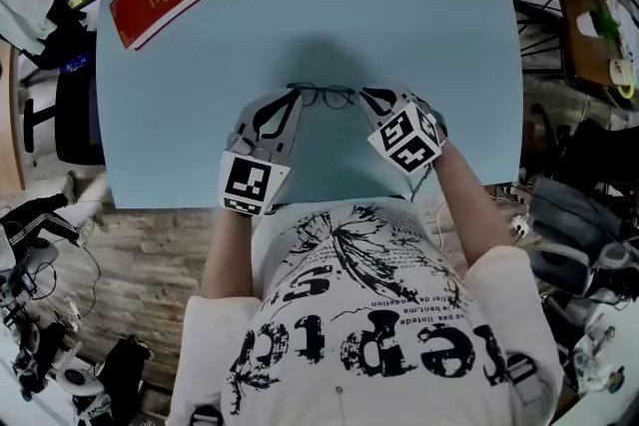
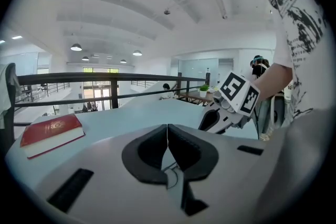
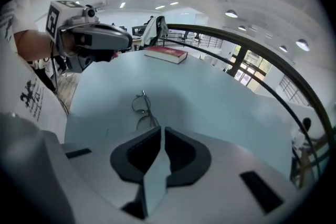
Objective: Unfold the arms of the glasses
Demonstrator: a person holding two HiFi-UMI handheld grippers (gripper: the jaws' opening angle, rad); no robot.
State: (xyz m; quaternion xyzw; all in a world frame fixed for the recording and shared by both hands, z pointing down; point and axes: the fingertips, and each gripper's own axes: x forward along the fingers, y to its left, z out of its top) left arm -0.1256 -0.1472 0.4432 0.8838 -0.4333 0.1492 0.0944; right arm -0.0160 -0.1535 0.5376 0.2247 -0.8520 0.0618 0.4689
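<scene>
Both forearms reach over the pale blue tabletop and converge on the thin dark wire-framed glasses, which lie folded between the gripper tips. The left gripper, held low and nearly level, has its jaws together. The right gripper tips steeply down, with a bare slit between its jaws and nothing in it.

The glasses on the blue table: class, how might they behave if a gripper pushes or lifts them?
The glasses look thin-wired, so probably light and easily bent. Lying flat on the smooth table, they would likely slide rather than roll. Their narrow frame probably offers little to grip.
</scene>
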